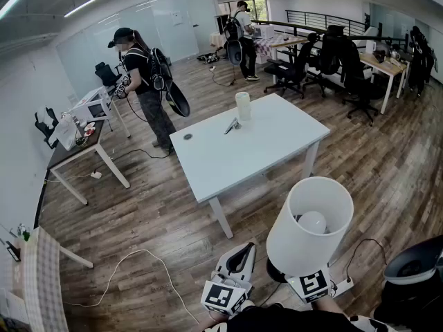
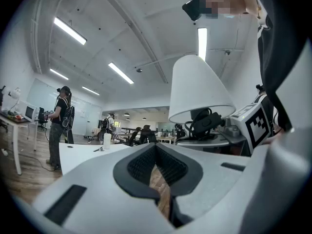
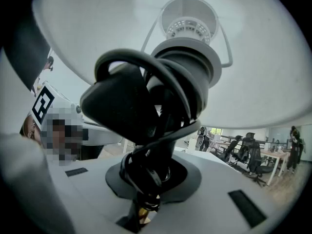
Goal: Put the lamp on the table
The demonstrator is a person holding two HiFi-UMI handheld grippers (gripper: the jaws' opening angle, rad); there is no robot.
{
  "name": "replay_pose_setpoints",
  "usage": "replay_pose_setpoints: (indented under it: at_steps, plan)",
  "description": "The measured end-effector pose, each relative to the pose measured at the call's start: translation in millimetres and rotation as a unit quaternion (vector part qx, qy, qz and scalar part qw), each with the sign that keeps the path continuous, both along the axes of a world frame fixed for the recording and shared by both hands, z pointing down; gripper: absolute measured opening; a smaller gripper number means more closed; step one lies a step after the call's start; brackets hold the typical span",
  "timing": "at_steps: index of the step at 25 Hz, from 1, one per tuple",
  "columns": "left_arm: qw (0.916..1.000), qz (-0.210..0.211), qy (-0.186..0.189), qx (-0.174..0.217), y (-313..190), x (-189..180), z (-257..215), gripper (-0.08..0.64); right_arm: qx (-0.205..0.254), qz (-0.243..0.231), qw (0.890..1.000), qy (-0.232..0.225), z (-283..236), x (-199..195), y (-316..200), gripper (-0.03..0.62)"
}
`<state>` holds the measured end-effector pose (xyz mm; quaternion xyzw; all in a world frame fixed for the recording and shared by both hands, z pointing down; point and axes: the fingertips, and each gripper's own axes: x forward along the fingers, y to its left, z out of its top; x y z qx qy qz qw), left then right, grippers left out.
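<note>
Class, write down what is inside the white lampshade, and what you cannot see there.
A white bulb sits inside the lampshade, with a wire frame. From above, the bulb covers its black socket.

Left hand-held gripper (image 2: 157, 155) level, jaws together, right hand-held gripper (image 3: 146, 189) clamped on lamp (image 3: 253, 57) stem

Bright, even light falls from ceiling strip lights (image 2: 69, 30), with daylight at the far windows (image 1: 257, 8). All three views bulge and darken at their edges. The close lampshade (image 3: 253, 57) looks washed-out and soft.
</note>
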<state>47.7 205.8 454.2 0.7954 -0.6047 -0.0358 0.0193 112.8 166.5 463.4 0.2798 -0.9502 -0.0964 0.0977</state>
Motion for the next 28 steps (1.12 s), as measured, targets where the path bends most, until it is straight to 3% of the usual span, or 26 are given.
replay_pose_setpoints:
  at_steps: [12, 16, 28]
  plan:
    - [1.0, 0.004, 0.001, 0.006, -1.3, -7.3, -2.9, 0.003, -0.045, 0.017, 0.999, -0.006, 1.3, -8.5, 0.7, 0.057]
    - [1.0, 0.002, 0.001, 0.005, 0.7, -12.0, -0.6, 0.003, -0.01, 0.004, 1.0, 0.004, 13.5, -10.3, -3.0, 0.058]
    - [0.9999, 0.01, -0.001, 0.007, 9.9, -37.6, 3.2, 0.003, -0.021, 0.043, 0.999, -0.008, 12.9, -25.7, 0.7, 0.058]
